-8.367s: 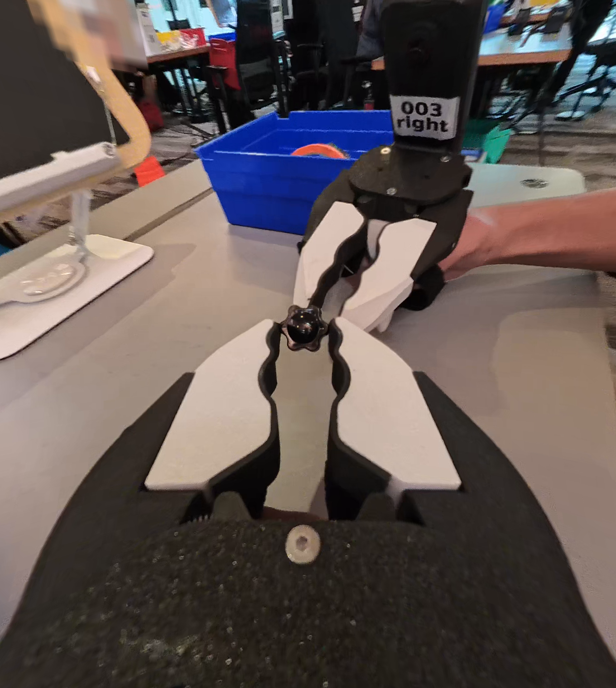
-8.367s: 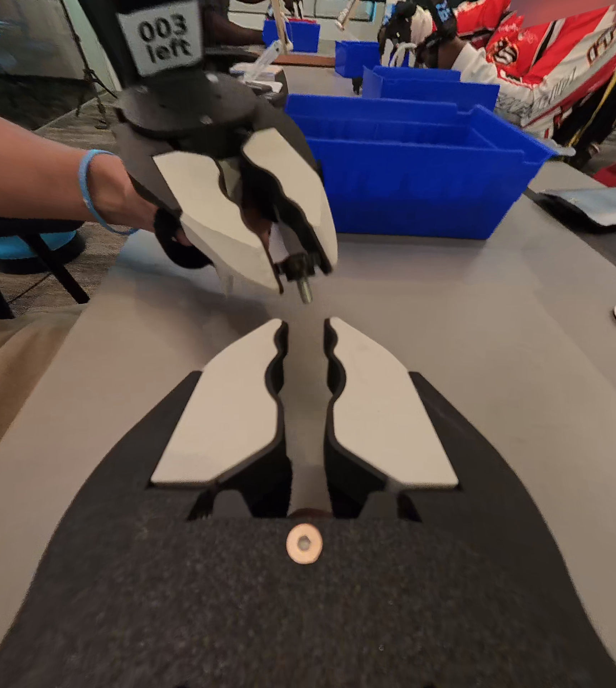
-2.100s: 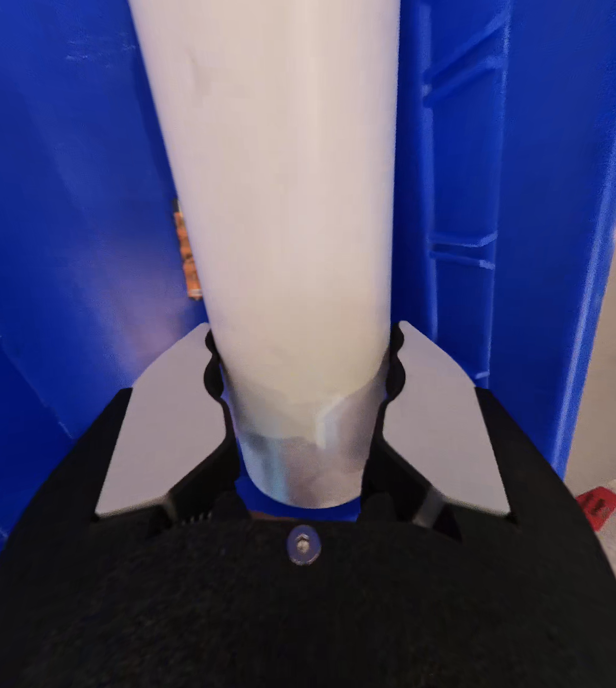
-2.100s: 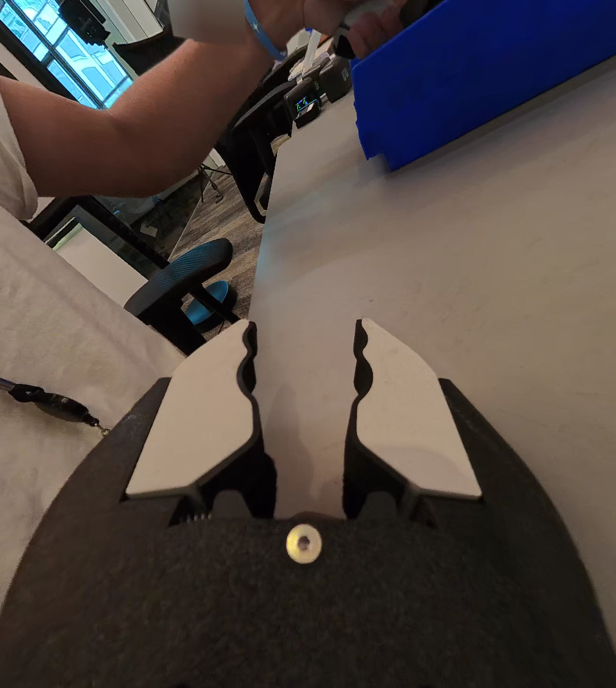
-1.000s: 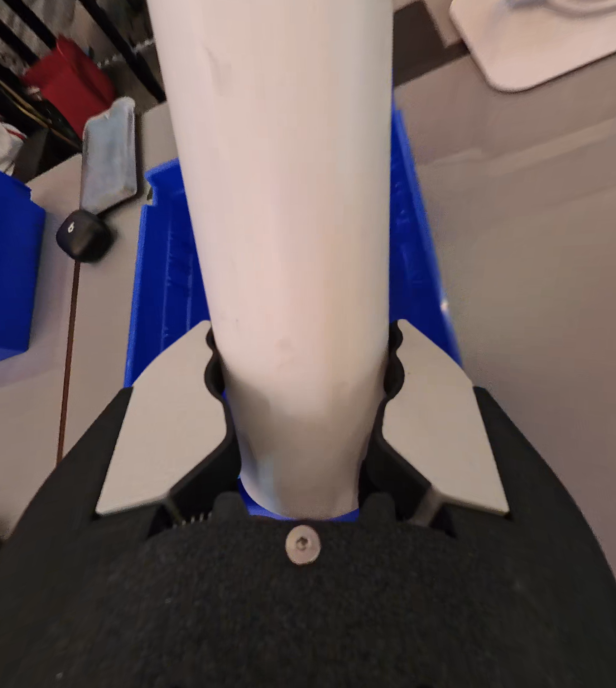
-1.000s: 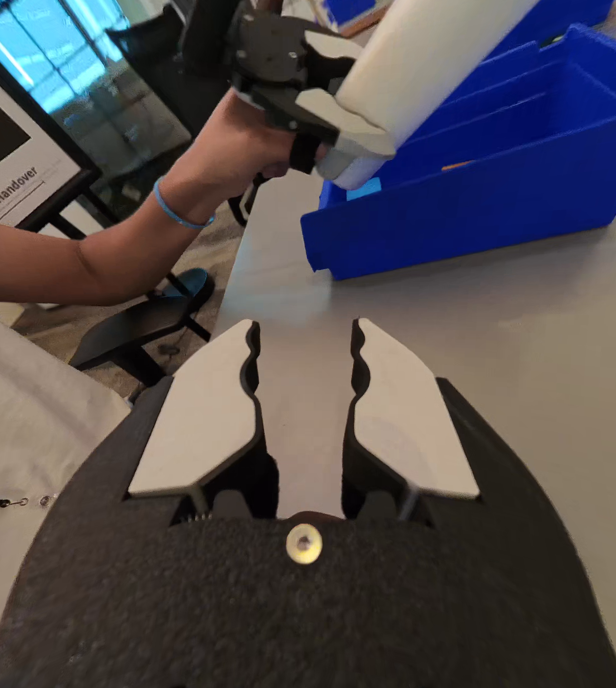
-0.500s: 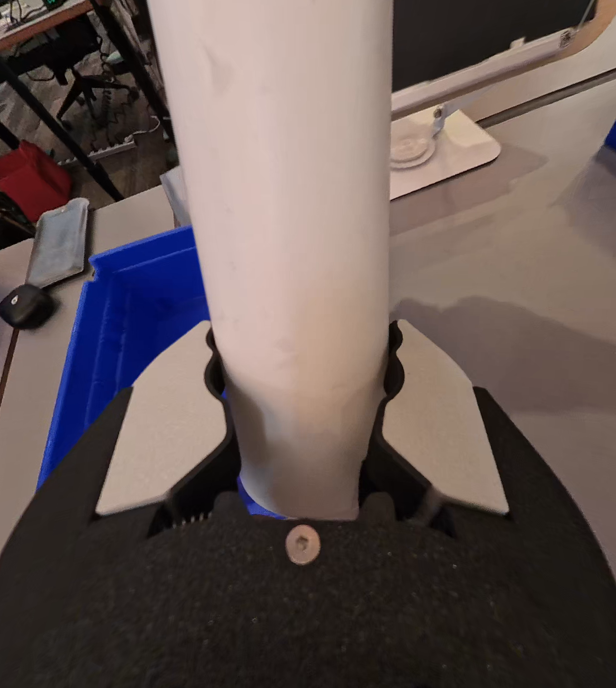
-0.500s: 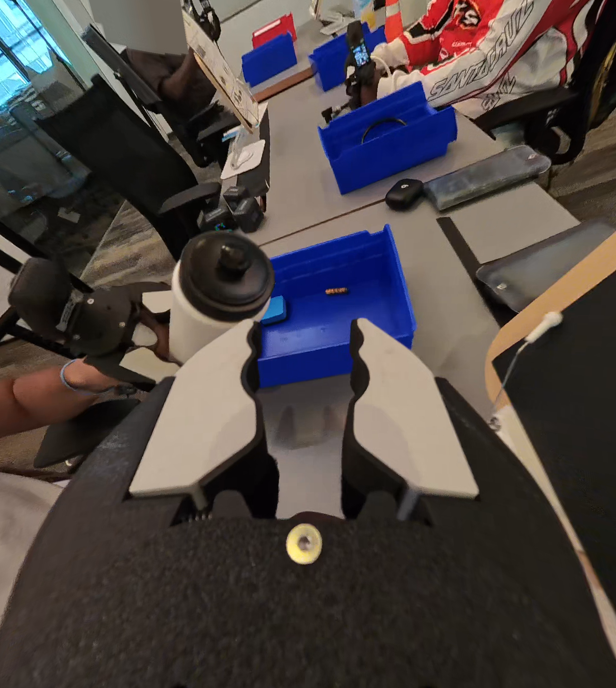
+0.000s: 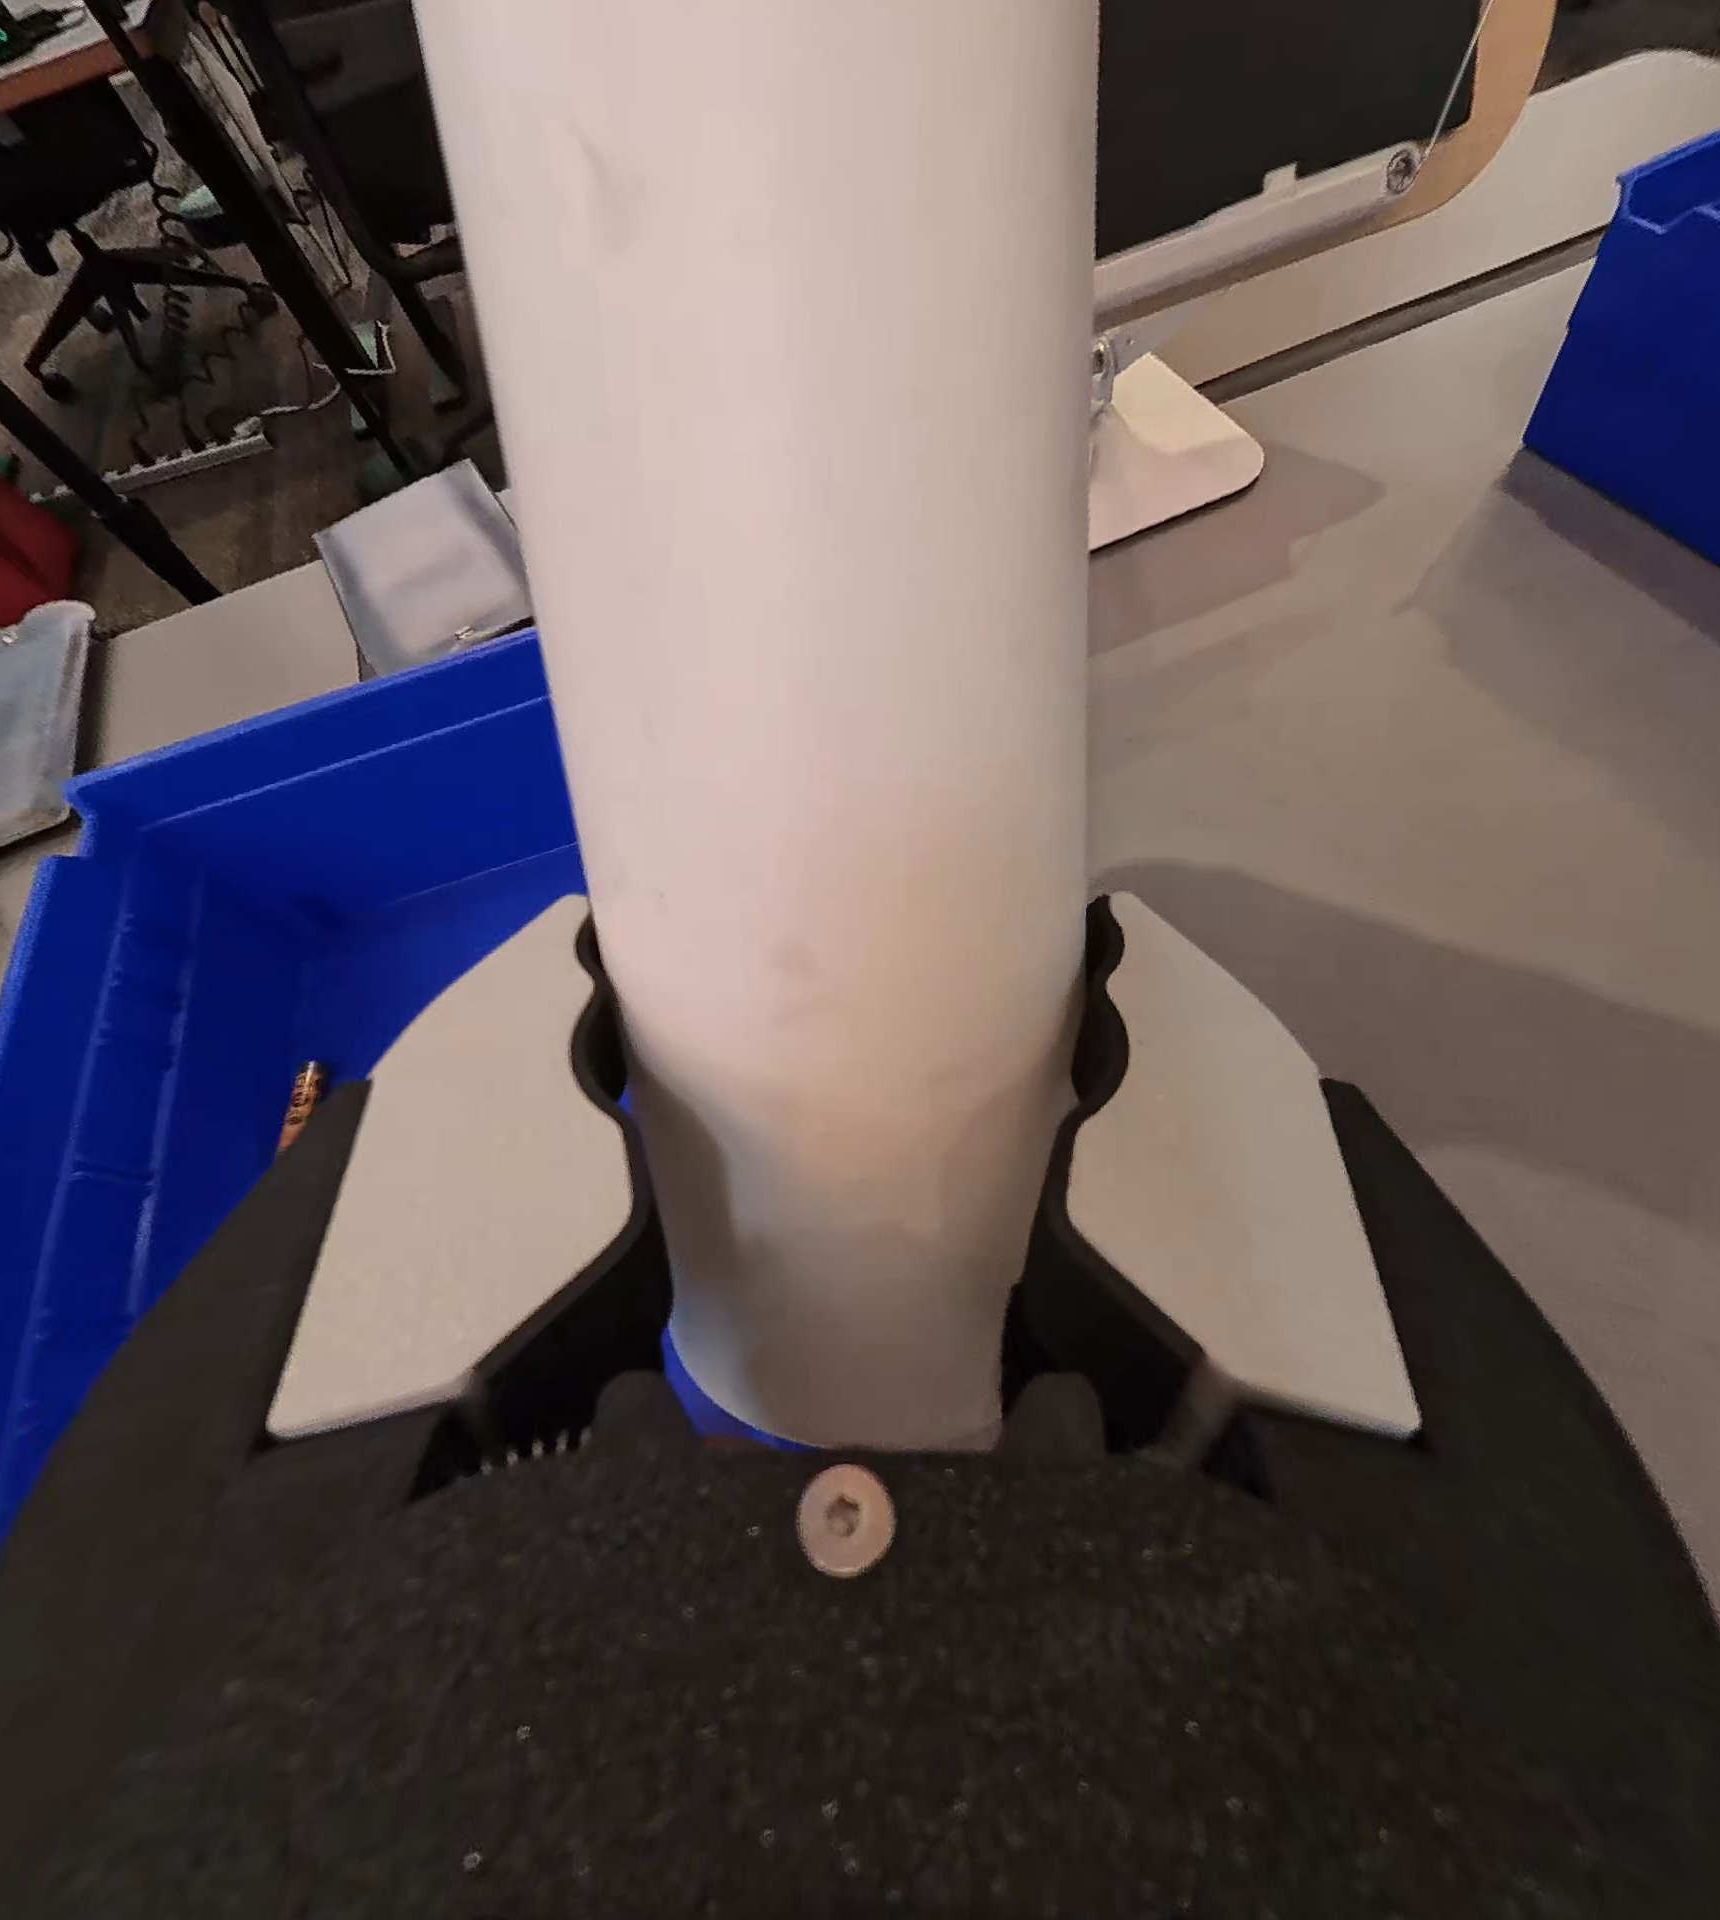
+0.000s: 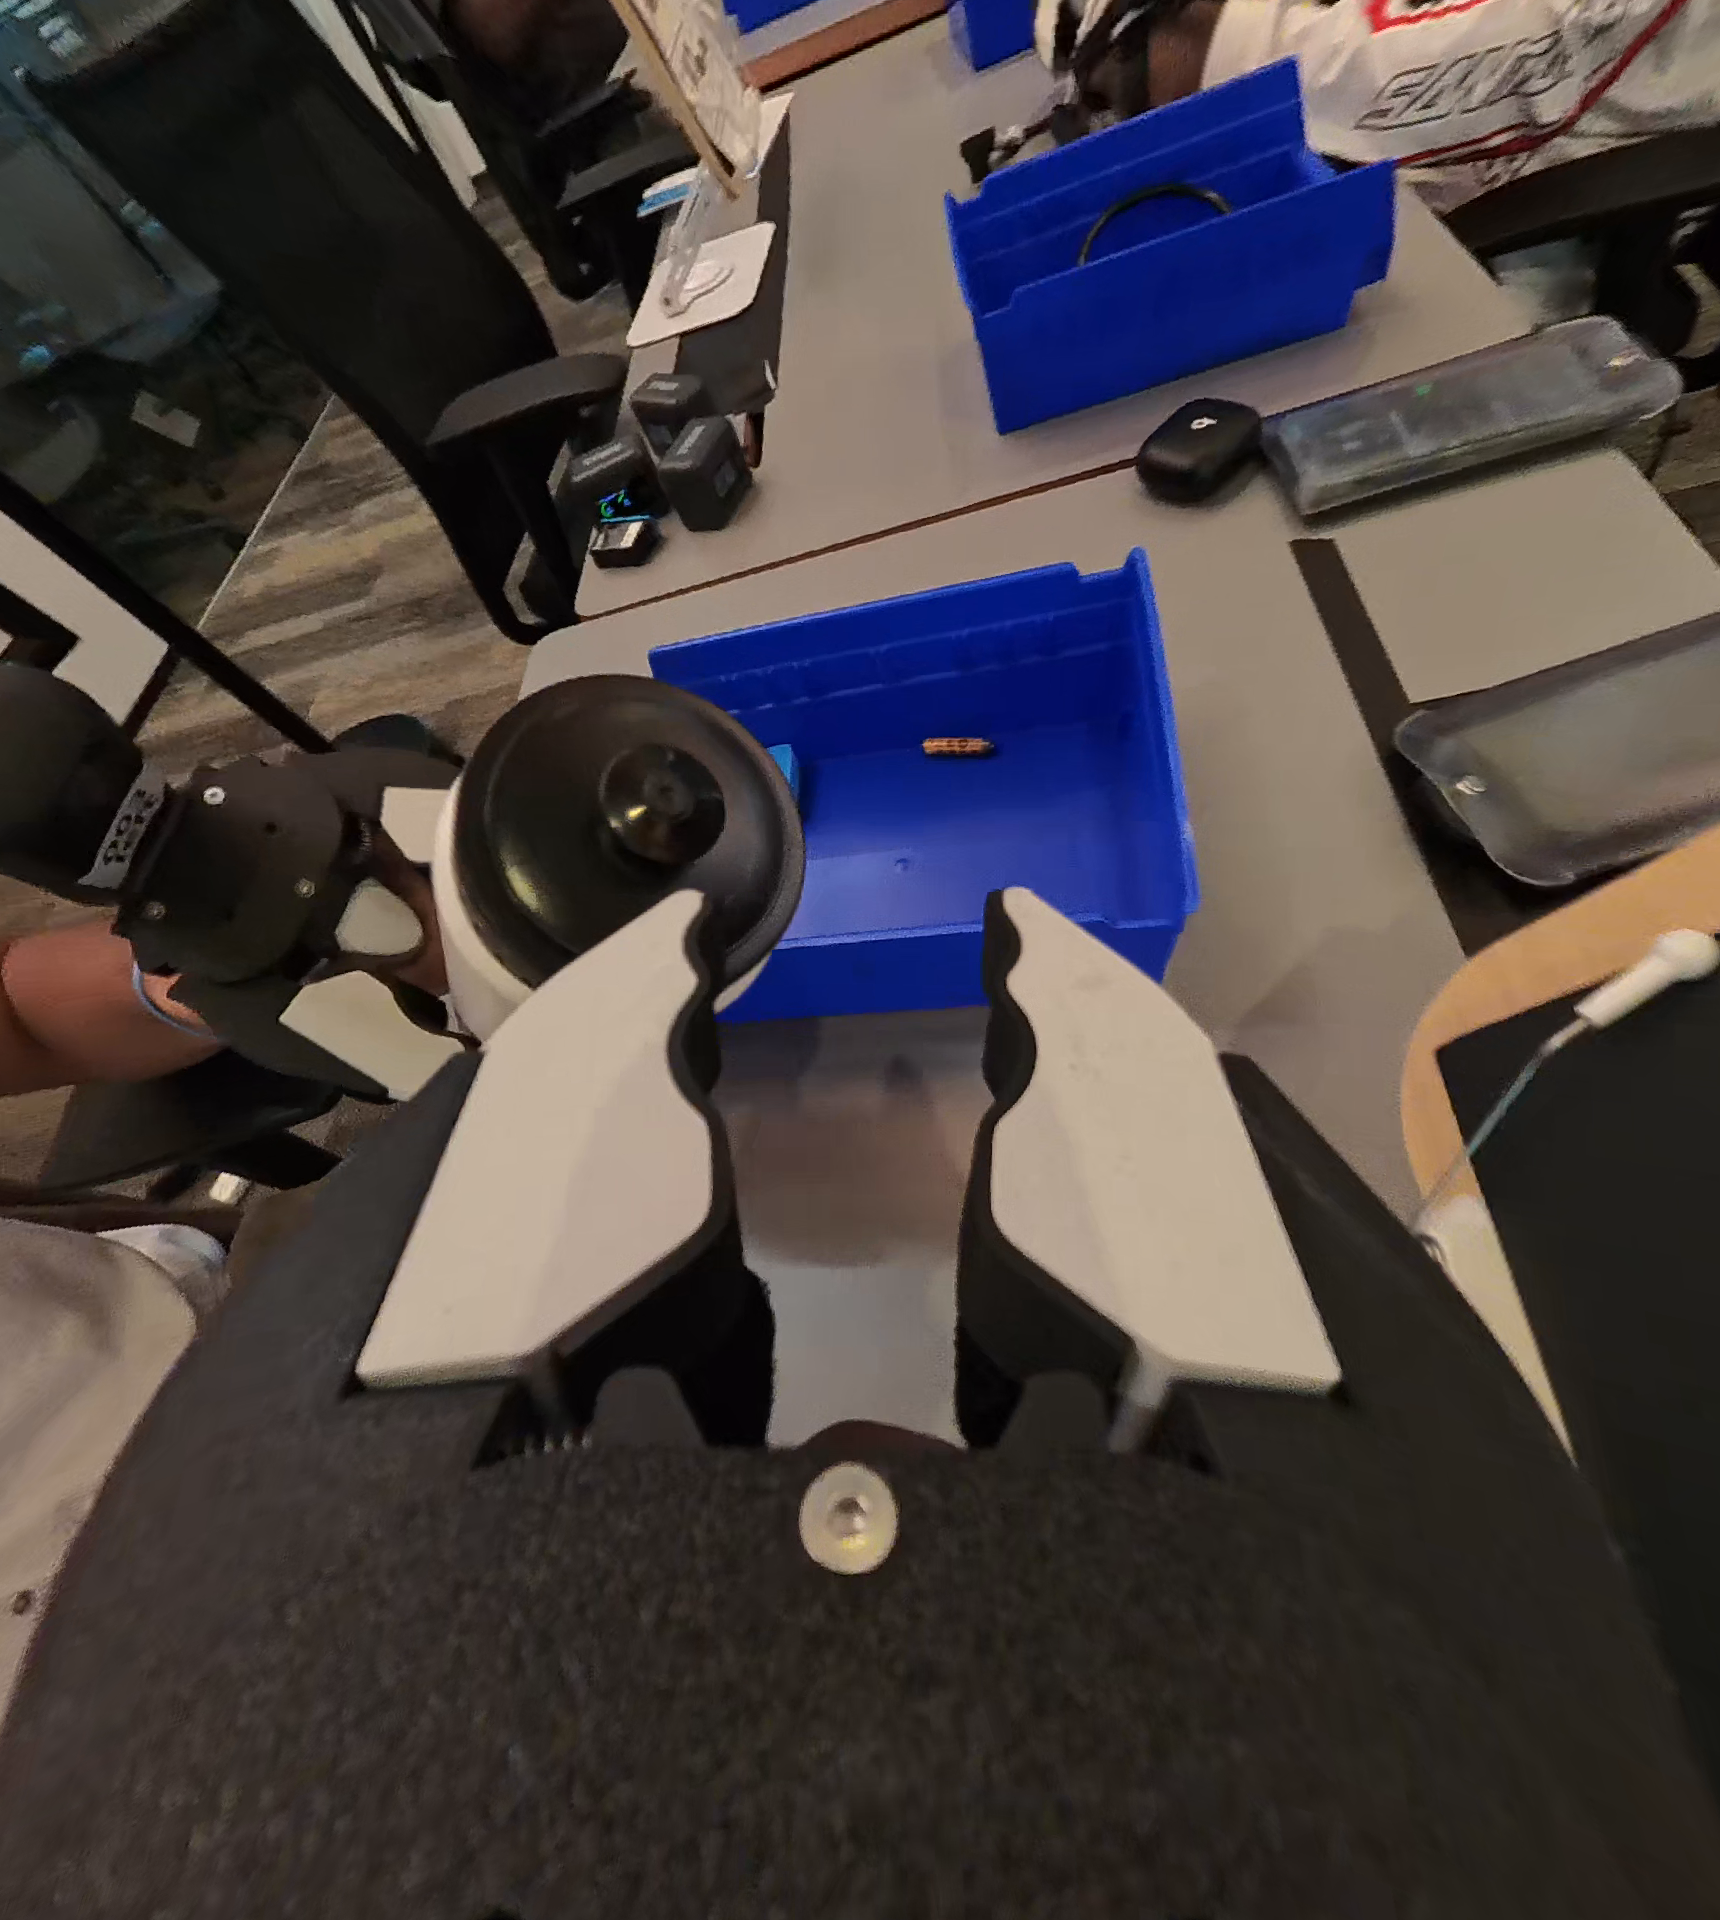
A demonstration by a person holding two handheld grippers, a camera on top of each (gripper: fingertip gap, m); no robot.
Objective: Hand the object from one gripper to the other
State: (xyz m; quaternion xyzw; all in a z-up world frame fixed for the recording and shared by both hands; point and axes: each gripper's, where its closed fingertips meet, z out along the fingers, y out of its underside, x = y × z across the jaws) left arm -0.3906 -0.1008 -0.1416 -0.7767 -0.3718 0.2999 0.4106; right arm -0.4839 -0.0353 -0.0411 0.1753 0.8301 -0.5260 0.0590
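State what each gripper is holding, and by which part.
The left gripper is shut on the white bottle, clamping its body near the base, far from the black cap. The right gripper is open and holds nothing.

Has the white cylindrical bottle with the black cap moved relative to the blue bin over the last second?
Yes. The white cylindrical bottle with the black cap, earlier leaning across the blue plastic bin, now stands upright at its near-left corner.

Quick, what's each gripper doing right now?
Left gripper: closed on the white bottle.
Right gripper: open, holding nothing.
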